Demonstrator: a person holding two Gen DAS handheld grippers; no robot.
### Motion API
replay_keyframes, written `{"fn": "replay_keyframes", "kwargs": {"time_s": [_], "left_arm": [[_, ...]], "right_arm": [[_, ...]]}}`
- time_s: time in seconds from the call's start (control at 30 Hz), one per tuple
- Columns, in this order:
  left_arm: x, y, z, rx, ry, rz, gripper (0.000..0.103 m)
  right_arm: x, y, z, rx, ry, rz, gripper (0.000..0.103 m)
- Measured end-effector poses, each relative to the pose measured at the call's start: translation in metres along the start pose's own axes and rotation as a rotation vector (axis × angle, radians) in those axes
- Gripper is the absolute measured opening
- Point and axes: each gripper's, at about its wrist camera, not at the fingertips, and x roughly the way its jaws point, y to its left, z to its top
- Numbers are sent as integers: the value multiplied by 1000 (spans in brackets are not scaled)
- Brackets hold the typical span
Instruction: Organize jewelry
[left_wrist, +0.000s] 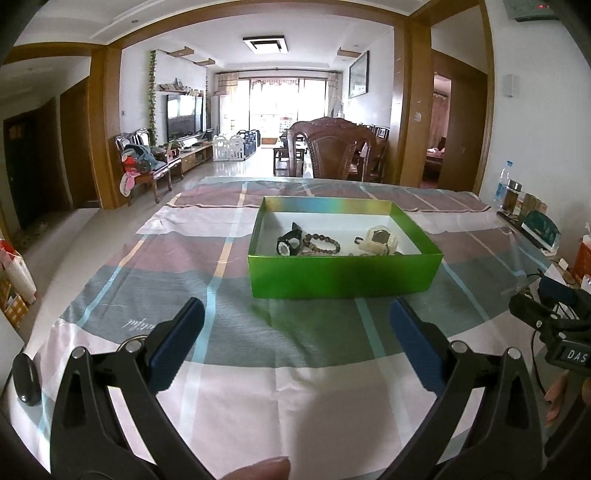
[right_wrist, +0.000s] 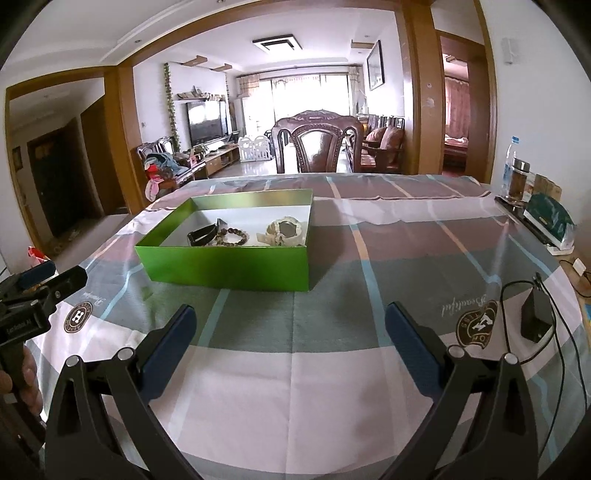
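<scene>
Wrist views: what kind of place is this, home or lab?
Most likely a home: a dining table under a checked cloth, a carved wooden chair behind it, and a living room with a TV beyond. Both grippers hang open, short of the green box.

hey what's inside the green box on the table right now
Inside the green box lie a black watch, a brown bead bracelet and a whitish watch. The near wall hides the floor closest to the tongs, so anything small there can't be seen.

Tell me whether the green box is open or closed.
Open. The green box has no lid on it; its white inside shows, holding a black watch, a bead bracelet and a pale watch.
</scene>
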Motion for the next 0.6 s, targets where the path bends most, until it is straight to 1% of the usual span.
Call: {"fn": "replay_keyframes", "kwargs": {"time_s": [0.27,0.6], "left_arm": [[0,2,-1,-4,-3,-3,99],[0,2,0,-6,-2,-11,99]], "right_arm": [[-1,1,1,2,-3,16,100],[-2,4,1,5,-2,15,100]]}}
